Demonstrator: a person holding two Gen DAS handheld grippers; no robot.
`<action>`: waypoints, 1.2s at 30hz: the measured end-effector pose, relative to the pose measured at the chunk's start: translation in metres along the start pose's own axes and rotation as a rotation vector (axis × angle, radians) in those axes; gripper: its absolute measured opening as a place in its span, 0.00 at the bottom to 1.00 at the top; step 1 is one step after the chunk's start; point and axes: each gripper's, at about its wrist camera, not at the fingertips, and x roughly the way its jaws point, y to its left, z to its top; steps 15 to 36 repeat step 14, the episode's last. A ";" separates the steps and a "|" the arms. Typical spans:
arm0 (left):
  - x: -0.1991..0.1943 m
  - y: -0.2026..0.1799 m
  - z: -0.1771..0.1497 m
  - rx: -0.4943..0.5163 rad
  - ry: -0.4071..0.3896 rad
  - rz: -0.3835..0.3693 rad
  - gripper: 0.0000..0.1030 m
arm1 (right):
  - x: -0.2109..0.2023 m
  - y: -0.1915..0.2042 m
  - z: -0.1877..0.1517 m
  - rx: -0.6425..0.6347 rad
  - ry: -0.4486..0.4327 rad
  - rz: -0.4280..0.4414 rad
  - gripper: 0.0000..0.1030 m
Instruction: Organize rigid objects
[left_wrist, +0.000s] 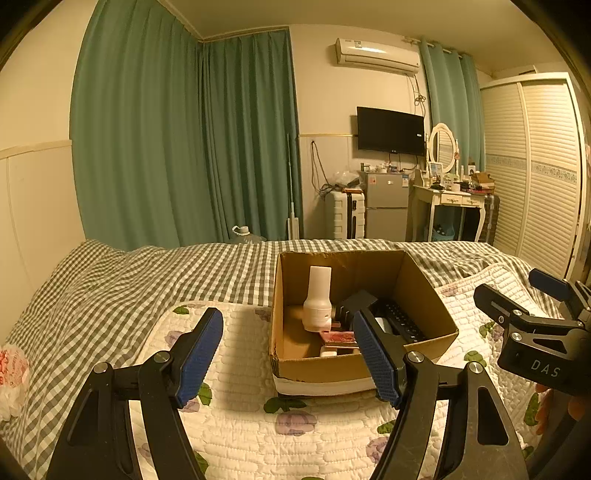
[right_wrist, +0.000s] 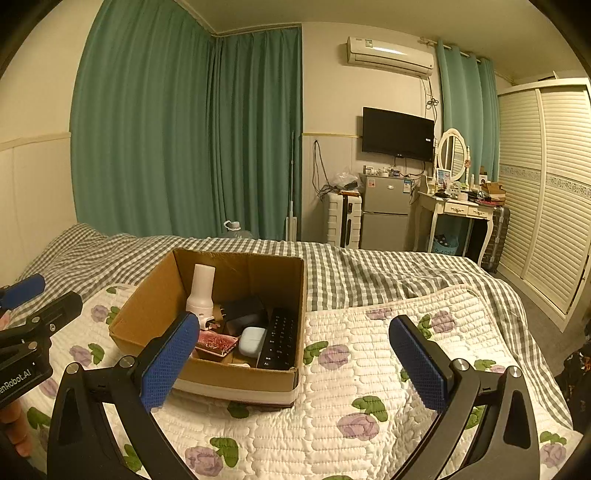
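Note:
An open cardboard box (left_wrist: 428, 295) (right_wrist: 147, 306) stands on the quilted bed. Inside it are an upright white bottle (left_wrist: 317, 299) (right_wrist: 201, 291), a black remote (left_wrist: 400, 321) (right_wrist: 279, 339), a black block (right_wrist: 243, 308), a pale blue case (right_wrist: 252, 340) and a red packet (right_wrist: 216, 341). My left gripper (left_wrist: 290, 356) is open and empty, low over the quilt just in front of the box's left side. My right gripper (right_wrist: 295, 363) is open and empty, in front of the box's right corner. Each gripper shows in the other's view: the right (left_wrist: 532, 295), the left (right_wrist: 37, 299).
A floral white quilt (right_wrist: 369, 350) lies over a grey checked bedspread (left_wrist: 110, 288). A red and white plastic bag (left_wrist: 13, 373) lies at the bed's left edge. Beyond the bed stand green curtains, a suitcase, a small fridge (left_wrist: 386, 206), a dressing table and a wardrobe (right_wrist: 554, 184).

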 end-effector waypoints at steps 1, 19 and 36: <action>0.000 0.000 0.000 0.000 -0.001 0.000 0.74 | 0.000 0.000 0.000 0.000 0.000 0.000 1.00; -0.001 0.000 -0.001 -0.005 -0.007 -0.004 0.74 | 0.002 -0.001 -0.003 0.001 0.007 -0.001 1.00; -0.001 0.000 -0.001 -0.005 -0.007 -0.004 0.74 | 0.002 -0.001 -0.003 0.001 0.007 -0.001 1.00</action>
